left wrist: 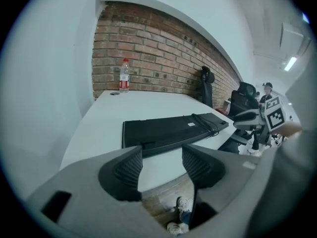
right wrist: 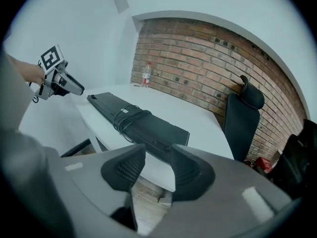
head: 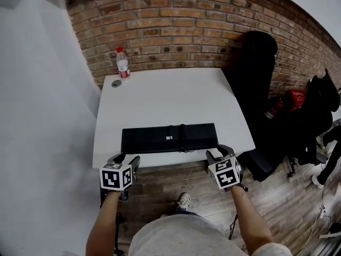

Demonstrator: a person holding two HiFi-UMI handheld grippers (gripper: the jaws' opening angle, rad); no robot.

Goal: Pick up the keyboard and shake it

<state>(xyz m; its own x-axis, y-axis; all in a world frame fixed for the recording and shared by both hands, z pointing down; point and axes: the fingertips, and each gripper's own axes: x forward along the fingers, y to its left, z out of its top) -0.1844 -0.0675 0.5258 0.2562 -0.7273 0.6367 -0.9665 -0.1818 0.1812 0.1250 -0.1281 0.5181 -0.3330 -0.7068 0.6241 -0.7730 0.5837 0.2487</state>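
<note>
White table (head: 160, 95) carries keyboard (head: 168, 138), long axis running L–R, one end just ahead of left tongs (head: 127, 159), other ahead of right tongs (head: 220, 152); both apart, empty, equally near.

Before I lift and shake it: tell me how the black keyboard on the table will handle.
The keyboard is a long, flat slab, so it probably stays stiff held by both ends. It looks thin, likely light. Its cable is wound round the body, so it shouldn't dangle, though shaking might loosen a loop.
</note>
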